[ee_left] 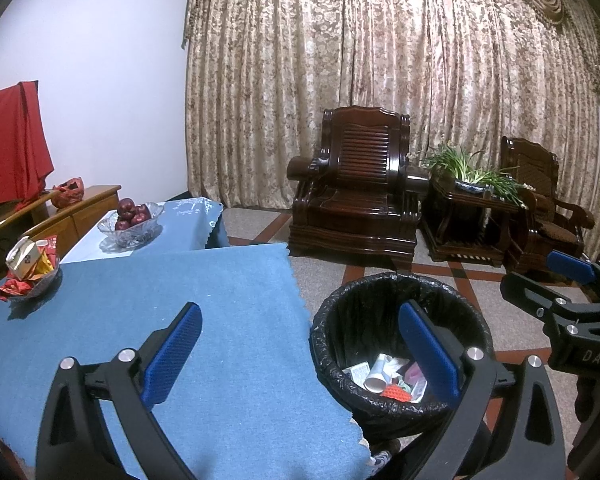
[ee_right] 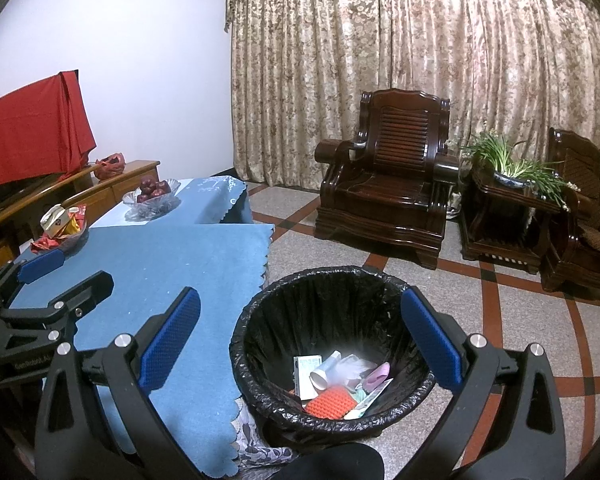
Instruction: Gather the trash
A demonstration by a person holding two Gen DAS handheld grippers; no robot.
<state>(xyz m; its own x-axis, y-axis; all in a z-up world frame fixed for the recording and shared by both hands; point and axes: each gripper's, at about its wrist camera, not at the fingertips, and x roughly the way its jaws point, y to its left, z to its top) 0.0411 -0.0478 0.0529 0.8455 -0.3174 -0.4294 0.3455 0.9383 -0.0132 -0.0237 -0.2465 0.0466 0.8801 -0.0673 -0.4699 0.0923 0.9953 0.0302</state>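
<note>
Trash (ee_right: 340,380) in bin (ee_right: 260,320), below spread right gripper (ee_right: 308,344) fingers (ee_right: 430,340).

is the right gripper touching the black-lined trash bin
Apart. In the left wrist view the open right gripper hangs above the floor, right of the black-lined trash bin, bare floor between them.

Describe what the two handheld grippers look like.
Both match: the left gripper and right gripper have black angular frames with triangular cutouts, silver round bolts, and flat textured blue pads. White lettering marks their bodies. No cables or sleeves show.
</note>
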